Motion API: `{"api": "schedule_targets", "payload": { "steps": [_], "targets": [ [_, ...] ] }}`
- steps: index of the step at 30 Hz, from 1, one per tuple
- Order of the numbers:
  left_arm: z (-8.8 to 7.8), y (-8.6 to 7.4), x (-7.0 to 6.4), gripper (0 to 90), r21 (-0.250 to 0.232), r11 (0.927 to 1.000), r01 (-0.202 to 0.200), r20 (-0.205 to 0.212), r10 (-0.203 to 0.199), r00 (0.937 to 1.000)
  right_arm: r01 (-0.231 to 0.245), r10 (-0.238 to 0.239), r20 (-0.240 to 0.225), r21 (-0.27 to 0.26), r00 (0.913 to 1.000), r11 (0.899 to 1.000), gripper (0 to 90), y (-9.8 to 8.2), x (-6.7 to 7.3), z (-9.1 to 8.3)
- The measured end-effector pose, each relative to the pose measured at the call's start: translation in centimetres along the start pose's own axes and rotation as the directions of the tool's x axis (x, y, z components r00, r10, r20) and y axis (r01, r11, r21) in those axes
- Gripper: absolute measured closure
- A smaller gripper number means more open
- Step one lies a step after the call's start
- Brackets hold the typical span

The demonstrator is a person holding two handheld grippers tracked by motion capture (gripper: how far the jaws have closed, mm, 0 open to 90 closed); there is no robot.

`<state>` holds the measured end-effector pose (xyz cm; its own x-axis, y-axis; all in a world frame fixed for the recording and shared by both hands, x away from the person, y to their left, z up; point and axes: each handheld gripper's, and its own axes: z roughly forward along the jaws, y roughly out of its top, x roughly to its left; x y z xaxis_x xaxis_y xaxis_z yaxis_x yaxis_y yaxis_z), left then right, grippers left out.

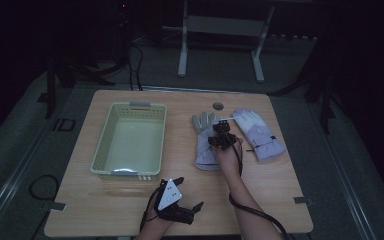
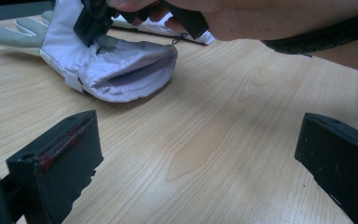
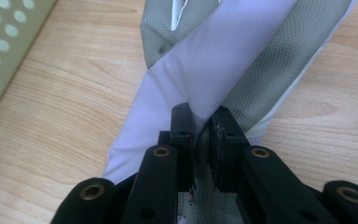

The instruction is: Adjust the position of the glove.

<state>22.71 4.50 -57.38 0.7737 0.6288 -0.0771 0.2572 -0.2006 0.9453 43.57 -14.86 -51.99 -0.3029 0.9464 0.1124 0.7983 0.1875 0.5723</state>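
Left gripper (image 1: pixel 187 201): nearest the table's front edge, resting low over bare wood with a grey three-cornered plate (image 1: pixel 169 194) on top; jaws stand wide apart, nothing between them, as the left gripper view confirms with only wood grain showing between the two black jaws

Wooden table (image 1: pixel 275 190): light grain, rounded corners, a small round grey insert (image 1: pixel 218 105) near its far edge

Right gripper (image 1: pixel 222 134): mid-table, held by a hand whose forearm comes in from the front edge, black cable trailing back along the arm; jaws closed tight on a fold of glove fabric, seen up close in the right gripper view (image 3: pixel 204 135), where the white cloth is pinched between the two pads

Near glove (image 1: pixel 206 145): pale lilac-white with grey fingers, lying flat on the table right of the basket, cuff toward the front edge, fingers pointing away; gripped on its upper side. In the left gripper view (image 2: pixel 116 65) its cuff opening faces the camera, ribbed lining visible

Second glove (image 1: pixel 259 132): same colouring, just to the right of the first, angled, lying free on the wood

Basket (image 1: pixel 105 145): pale green plastic, perforated walls, left half of the table, well apart from both gloves, one corner edging into the right gripper view (image 3: pixel 4 42)
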Motion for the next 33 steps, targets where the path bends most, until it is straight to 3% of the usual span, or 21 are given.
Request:
{"api": "schedule_targets", "payload": {
  "steps": [6,11,17,18,20,24,26,29,32,33],
  "targets": [
    [0.0,0.0,0.0,0.6,0.002,1.0000,0.000,0.000,0.000,1.0000,0.004,-0.004,0.003,0.007,1.0000,1.000,76.2,-0.3,-0.1,0.8],
    [0.0,0.0,0.0,0.6,0.001,1.0000,0.000,0.000,0.000,1.0000,0.008,-0.007,-0.008,0.026,0.9999,1.000,61.5,-0.1,-0.5,0.7],
    [0.0,0.0,0.0,0.6,0.002,1.0000,0.002,0.001,-0.002,1.0000,0.114,-0.114,0.008,-0.001,0.9934,0.993,50.0,0.9,-1.3,-1.6],
    [0.0,0.0,0.0,0.6,0.002,1.0000,0.002,0.001,-0.002,1.0000,0.133,-0.133,0.008,-0.006,0.9911,0.991,49.1,1.0,-1.7,-2.0],
    [0.0,0.0,0.0,0.6,0.003,1.0000,0.001,0.000,-0.001,1.0000,0.162,-0.162,0.012,-0.009,0.9867,0.987,55.6,1.1,-2.4,-2.7],
    [0.0,0.0,0.1,0.6,0.004,1.0000,0.002,-0.002,-0.002,1.0000,0.177,-0.177,0.020,-0.018,0.9840,0.984,53.8,1.4,-4.9,-4.5],
    [0.0,0.0,0.1,0.6,0.007,1.0000,0.004,-0.001,-0.004,1.0000,0.186,-0.185,0.028,-0.052,0.9824,0.981,55.0,1.5,-6.2,-5.5],
    [0.0,0.0,0.1,0.6,0.005,1.0000,0.007,-0.001,-0.007,1.0000,0.195,-0.194,0.022,-0.107,0.9808,0.975,46.4,1.8,-8.5,-7.1],
    [0.0,0.0,0.1,0.6,0.005,1.0000,0.007,0.000,-0.007,1.0000,0.232,-0.228,0.042,-0.109,0.9726,0.967,45.3,2.0,-10.1,-7.8],
    [0.0,0.0,0.1,0.6,0.005,1.0000,0.007,-0.001,-0.007,1.0000,0.216,-0.213,0.037,-0.113,0.9764,0.970,45.4,2.0,-11.0,-8.1]
  ]
}}
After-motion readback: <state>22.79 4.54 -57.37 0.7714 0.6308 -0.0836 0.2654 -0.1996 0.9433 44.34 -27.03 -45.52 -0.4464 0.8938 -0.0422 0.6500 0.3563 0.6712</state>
